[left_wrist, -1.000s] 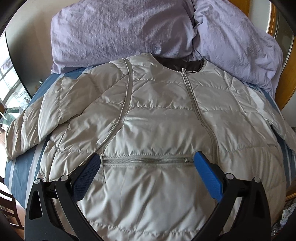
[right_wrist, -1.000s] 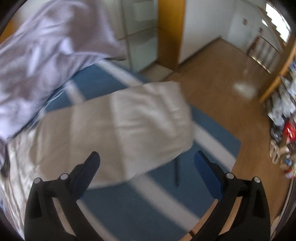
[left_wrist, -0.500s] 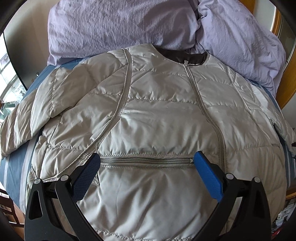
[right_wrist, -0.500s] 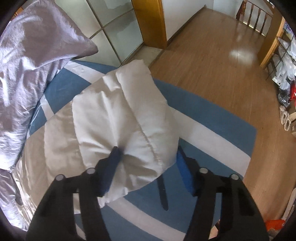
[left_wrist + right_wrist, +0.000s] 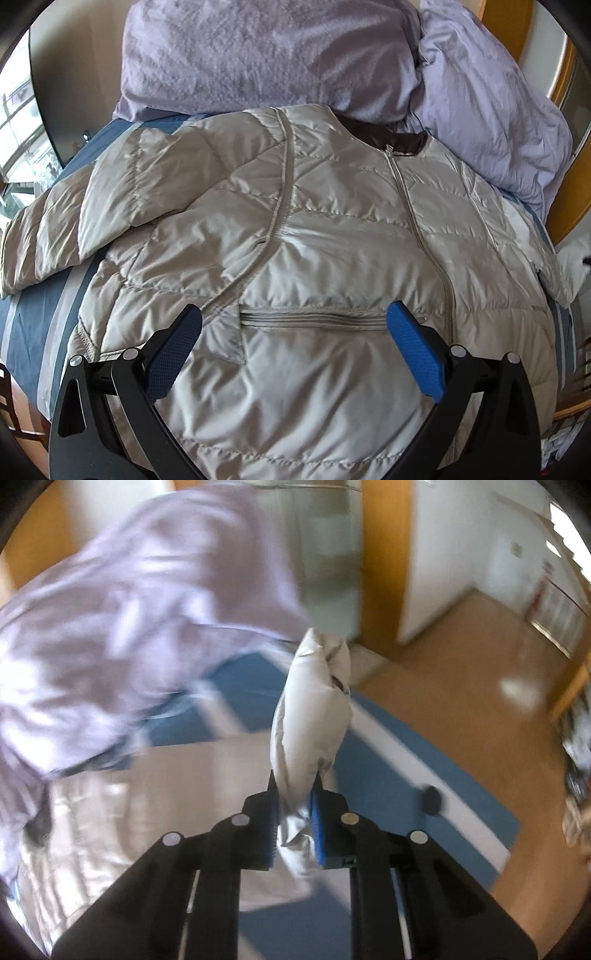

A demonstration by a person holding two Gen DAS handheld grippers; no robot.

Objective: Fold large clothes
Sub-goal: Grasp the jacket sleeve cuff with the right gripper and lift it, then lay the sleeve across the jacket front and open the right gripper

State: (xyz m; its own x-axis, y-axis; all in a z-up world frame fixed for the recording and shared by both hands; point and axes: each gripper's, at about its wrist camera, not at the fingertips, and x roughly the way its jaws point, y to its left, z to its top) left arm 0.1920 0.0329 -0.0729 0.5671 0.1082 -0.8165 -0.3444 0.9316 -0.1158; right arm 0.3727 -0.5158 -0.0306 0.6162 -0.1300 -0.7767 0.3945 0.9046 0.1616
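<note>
A silver-grey quilted jacket (image 5: pixel 332 236) lies front up on the bed, zipped, collar toward the pillows. Its left sleeve (image 5: pixel 55 229) stretches out to the left edge of the bed. My left gripper (image 5: pixel 293 332) is open and empty, hovering over the jacket's lower front by the pocket zipper. My right gripper (image 5: pixel 293 812) is shut on the end of the jacket's right sleeve (image 5: pixel 312 716), which stands up lifted off the bed between the blue pads. The jacket body (image 5: pixel 129 812) shows blurred at the lower left of the right wrist view.
The bed has a blue and white striped sheet (image 5: pixel 33 325) (image 5: pixel 406 775). Lilac pillows and a duvet (image 5: pixel 295 55) (image 5: pixel 129 627) lie at the head. Wooden floor (image 5: pixel 480 683) and a doorway lie beyond the bed's right side. A small dark object (image 5: pixel 430 799) sits on the sheet.
My right gripper has shut on the right sleeve end and lifted it off the bed. My left gripper has drifted closer over the jacket and stays open.
</note>
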